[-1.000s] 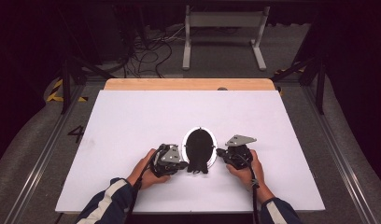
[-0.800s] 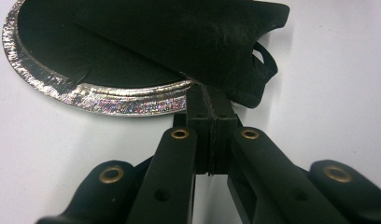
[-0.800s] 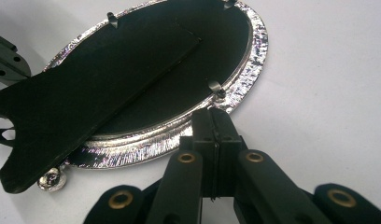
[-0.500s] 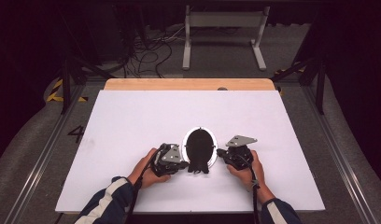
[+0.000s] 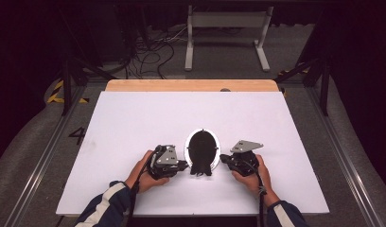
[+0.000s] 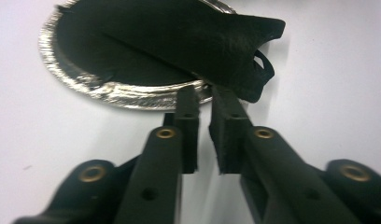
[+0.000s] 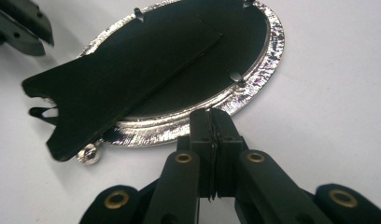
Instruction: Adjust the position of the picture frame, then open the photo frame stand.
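Note:
An oval silver picture frame [image 5: 202, 142] lies face down on the white table, its black back up and a black stand flap [image 6: 188, 37] raised off it. My left gripper [image 5: 185, 165] is at the frame's near left. Its jaws have just been opening and stand a little apart in the left gripper view [image 6: 205, 91], tips at the silver rim [image 6: 128, 93], with nothing pressed between the pads. My right gripper [image 5: 223, 158] is at the near right, shut [image 7: 211, 112], its tips against the rim [image 7: 268, 60]. The flap [image 7: 118, 79] juts past the rim.
The white table top [image 5: 134, 123] stretches wide around the frame, with a wooden strip [image 5: 191, 85] along its far edge. Beyond it on the floor stand a grey metal frame [image 5: 226, 28] and loose cables [image 5: 153, 52]. The left gripper's jaws [image 7: 20, 25] show in the right gripper view.

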Tool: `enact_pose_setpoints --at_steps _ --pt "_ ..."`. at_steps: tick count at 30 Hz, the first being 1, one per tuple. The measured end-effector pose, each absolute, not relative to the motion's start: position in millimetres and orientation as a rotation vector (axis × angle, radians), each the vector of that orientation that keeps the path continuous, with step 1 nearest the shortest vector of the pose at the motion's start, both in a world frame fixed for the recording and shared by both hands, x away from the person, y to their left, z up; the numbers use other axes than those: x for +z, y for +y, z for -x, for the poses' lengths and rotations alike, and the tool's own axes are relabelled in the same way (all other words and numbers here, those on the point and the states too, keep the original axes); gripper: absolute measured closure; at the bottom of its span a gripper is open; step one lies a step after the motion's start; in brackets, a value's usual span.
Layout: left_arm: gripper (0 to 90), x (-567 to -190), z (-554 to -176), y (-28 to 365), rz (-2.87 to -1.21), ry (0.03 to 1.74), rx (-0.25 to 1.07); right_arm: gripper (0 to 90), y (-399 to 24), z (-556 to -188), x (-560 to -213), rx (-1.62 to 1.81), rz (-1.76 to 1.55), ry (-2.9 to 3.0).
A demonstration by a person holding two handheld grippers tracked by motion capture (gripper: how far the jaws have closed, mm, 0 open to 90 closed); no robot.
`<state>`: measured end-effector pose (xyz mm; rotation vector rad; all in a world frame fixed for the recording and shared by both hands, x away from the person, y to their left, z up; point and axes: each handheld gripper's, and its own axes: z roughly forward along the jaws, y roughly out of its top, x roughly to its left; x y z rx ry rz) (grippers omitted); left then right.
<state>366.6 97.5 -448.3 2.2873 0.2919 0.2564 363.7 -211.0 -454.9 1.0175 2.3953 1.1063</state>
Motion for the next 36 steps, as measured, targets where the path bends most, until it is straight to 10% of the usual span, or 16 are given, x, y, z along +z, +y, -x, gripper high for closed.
enact_pose_setpoints --at_steps 18,36 --pt "28.7 -446.6 -306.8 227.8 -2.016 0.679 0.417 78.6 -226.2 -336.5 -443.8 1.149 -1.037 2.457" --pt "21.2 -458.4 -283.2 267.1 -2.058 0.820 0.484 69.4 -187.9 -327.7 -450.4 1.031 -0.865 2.623"
